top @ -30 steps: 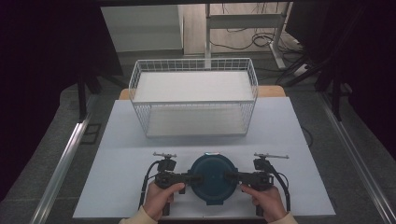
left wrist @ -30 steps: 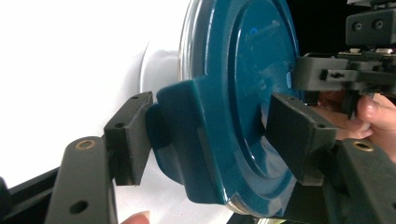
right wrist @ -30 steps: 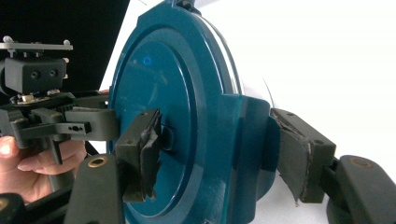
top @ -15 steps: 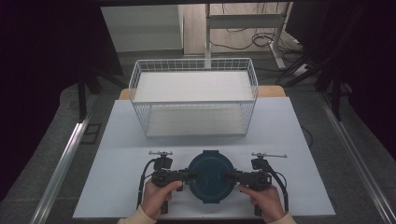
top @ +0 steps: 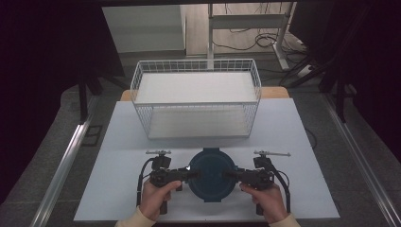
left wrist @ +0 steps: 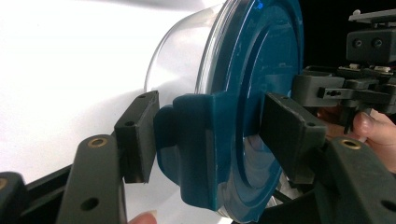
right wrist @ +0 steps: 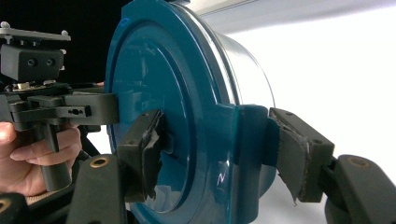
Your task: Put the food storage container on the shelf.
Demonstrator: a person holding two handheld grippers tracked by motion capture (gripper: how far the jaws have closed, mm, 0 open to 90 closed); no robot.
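The big white tabletop fills the middle of the high view. At its far end stands a white wire basket, well apart from the hands. Near the front edge sits a round clear plastic tub with a dark blue lid, flat on the tabletop between the two grippers. The left gripper comes in from the tub's left side, and its jaws have just been closing; now they pinch the blue side clip of the lid (one pad under the clip, one pad on the lid's top). The right gripper comes in from the other side, and its jaws squeeze the matching blue clip there the same way. A hand holds each gripper by its handle.
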